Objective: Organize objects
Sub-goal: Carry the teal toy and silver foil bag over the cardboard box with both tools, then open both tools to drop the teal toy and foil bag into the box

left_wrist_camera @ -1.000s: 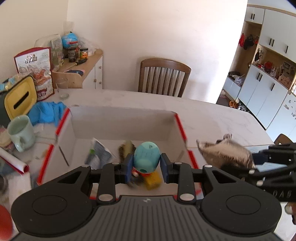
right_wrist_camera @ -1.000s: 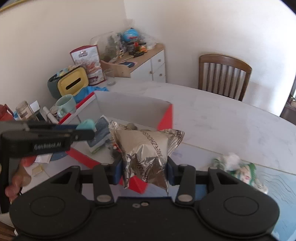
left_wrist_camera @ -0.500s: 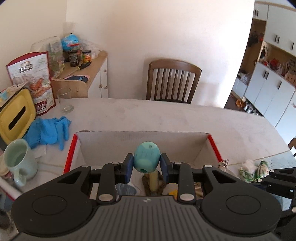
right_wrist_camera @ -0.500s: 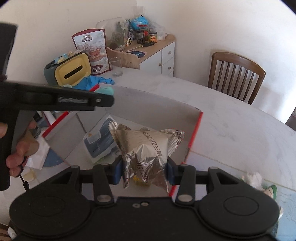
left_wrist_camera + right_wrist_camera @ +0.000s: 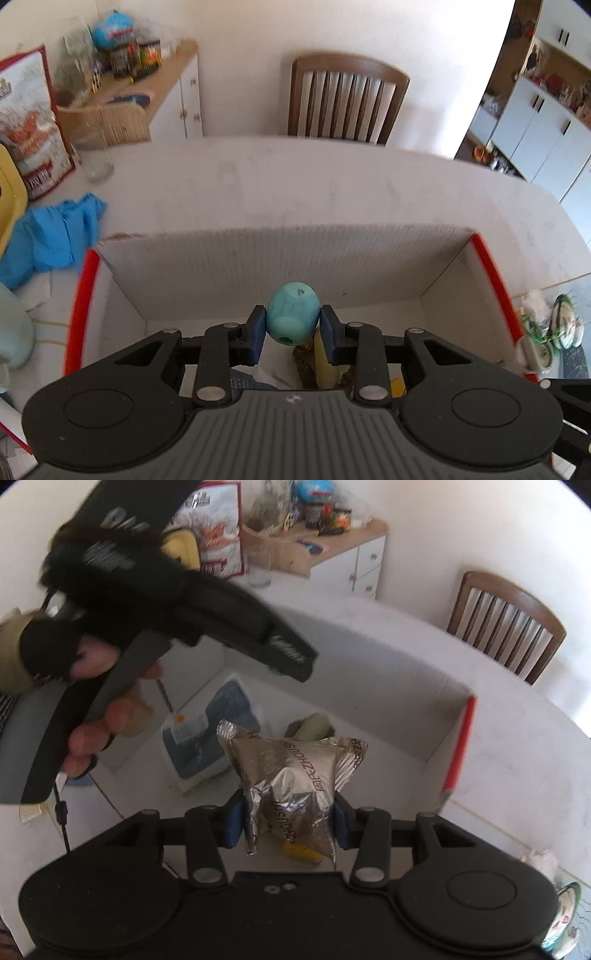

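My left gripper [image 5: 293,334] is shut on a turquoise egg-shaped toy [image 5: 293,312] and holds it above the open cardboard box [image 5: 280,266] with red-edged flaps. My right gripper [image 5: 286,821] is shut on a silver foil packet [image 5: 295,775] and holds it over the same box [image 5: 388,686]. Inside the box lie a blue-and-white pack [image 5: 218,738], a pale yellowish item [image 5: 314,725] and a yellow piece [image 5: 301,849]. The left gripper's body and the hand holding it [image 5: 122,635] cross the upper left of the right wrist view.
A blue cloth [image 5: 51,236], a mint mug [image 5: 11,332], a glass [image 5: 98,155] and a snack bag [image 5: 26,122] sit left of the box. A wooden chair [image 5: 347,103] stands behind the table. A white-and-green crumpled item [image 5: 550,325] lies right of the box.
Both grippers have moved forward over the box, each holding its object. The left gripper's body now crosses high and close in the right wrist view. The box fills more of both views.
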`<state>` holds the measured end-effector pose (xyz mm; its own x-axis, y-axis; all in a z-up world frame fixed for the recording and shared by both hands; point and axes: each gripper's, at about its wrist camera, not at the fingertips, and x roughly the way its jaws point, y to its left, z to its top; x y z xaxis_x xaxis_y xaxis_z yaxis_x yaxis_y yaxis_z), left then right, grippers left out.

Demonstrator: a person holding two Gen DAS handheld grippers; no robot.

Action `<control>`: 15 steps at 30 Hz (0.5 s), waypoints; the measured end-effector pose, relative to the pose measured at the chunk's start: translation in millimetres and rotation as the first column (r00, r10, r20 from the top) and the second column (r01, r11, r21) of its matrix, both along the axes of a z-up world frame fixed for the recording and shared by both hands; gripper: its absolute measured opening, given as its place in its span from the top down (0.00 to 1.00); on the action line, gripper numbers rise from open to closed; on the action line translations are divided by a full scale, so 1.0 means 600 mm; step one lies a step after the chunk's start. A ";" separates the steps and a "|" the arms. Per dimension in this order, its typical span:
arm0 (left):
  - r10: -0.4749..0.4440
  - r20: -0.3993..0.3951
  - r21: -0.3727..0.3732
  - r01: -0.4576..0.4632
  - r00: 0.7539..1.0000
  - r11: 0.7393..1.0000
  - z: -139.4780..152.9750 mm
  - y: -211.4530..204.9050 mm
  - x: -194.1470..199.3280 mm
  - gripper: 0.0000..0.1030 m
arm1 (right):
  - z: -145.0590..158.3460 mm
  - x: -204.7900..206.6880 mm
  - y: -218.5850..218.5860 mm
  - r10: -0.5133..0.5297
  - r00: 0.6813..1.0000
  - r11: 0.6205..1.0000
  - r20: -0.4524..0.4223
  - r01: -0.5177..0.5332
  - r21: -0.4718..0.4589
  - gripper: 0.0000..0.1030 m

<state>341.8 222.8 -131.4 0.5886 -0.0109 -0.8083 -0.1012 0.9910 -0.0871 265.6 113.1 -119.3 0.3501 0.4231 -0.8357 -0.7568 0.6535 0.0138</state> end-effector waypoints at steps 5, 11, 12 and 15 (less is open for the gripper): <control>-0.006 -0.069 -0.002 0.006 0.998 1.000 -0.028 0.000 0.017 0.70 | -0.015 0.002 0.004 -0.004 1.000 1.000 -0.016 0.004 -0.009 0.56; -0.008 -0.139 0.010 0.009 0.990 1.000 -0.049 -0.001 0.028 0.71 | -0.016 0.002 0.010 0.004 1.000 1.000 -0.021 -0.004 -0.004 0.53; -0.005 -0.143 0.014 0.007 0.990 1.000 -0.050 0.000 0.029 0.71 | -0.016 0.002 0.009 0.002 1.000 1.000 -0.023 -0.002 0.002 0.52; 0.007 -0.155 0.016 -0.004 0.988 1.000 -0.053 0.004 0.032 0.71 | -0.013 0.002 0.006 -0.003 1.000 1.000 -0.031 0.004 0.024 0.47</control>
